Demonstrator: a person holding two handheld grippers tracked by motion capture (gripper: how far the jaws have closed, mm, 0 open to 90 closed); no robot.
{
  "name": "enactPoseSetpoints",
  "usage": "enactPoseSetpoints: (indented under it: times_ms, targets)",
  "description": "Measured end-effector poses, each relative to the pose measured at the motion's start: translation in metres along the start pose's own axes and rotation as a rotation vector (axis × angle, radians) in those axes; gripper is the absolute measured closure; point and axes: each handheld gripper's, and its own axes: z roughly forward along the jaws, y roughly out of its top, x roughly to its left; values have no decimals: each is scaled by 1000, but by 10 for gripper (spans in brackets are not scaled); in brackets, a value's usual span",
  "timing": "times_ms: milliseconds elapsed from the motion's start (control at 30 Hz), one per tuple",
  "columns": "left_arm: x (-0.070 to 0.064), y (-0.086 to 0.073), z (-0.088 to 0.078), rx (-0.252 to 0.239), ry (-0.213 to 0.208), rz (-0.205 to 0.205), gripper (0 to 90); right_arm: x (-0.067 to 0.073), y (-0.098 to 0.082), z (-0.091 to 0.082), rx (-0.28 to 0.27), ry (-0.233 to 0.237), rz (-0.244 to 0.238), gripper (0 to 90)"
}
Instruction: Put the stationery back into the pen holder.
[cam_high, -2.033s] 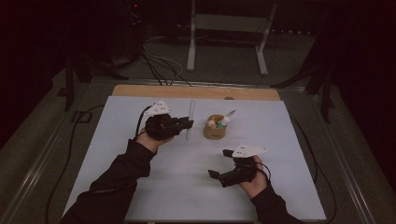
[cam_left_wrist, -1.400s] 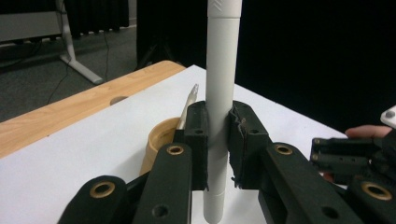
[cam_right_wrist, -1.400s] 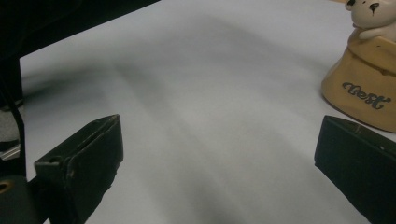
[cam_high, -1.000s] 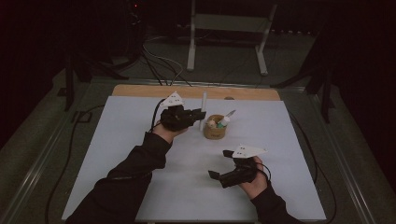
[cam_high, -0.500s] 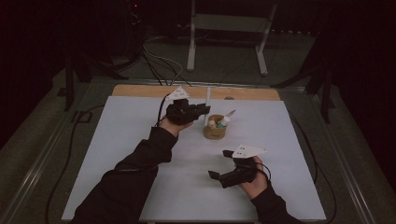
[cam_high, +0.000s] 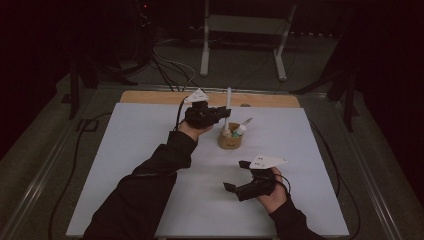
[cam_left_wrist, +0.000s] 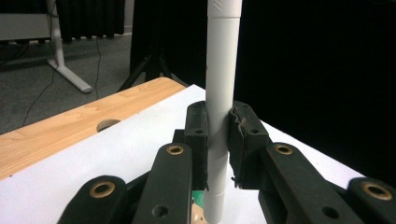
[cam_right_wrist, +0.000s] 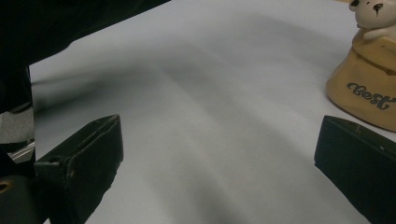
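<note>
Fingers of the left gripper (cam_left_wrist: 217, 140) clamp an upright white pen (cam_left_wrist: 220, 93), the right gripper's (cam_right_wrist: 219, 172) apart over the white tabletop (cam_high: 150, 150) in a dark room.

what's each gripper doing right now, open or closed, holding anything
Left gripper: closed on the white pen, held upright above the tan holder.
Right gripper: open, holding nothing, low over the white table.

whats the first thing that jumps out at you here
The left gripper clamps a white pen upright, just above the tan holder near the far middle of the white table. Nearer the person, the right gripper rests low over the table, jaws wide open.
</note>
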Motion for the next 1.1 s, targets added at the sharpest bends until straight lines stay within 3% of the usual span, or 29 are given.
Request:
enactPoseSetpoints:
  times_ms: [233, 633, 833, 1100]
  targets:
    - [9, 0, 11, -8, 9, -24, 793, 0, 1, -1, -1, 0, -2, 12]
    - [19, -5, 28, 8, 35, -6, 792, 0, 0, -2, -4, 3, 0, 12]
    - [24, -10, 34, 17, 44, -16, 792, -1, 0, -2, -3, 4, 3, 12]
    - [23, -16, 42, 44, 42, 4, 791, -1, 0, -2, -3, 6, 7, 12]
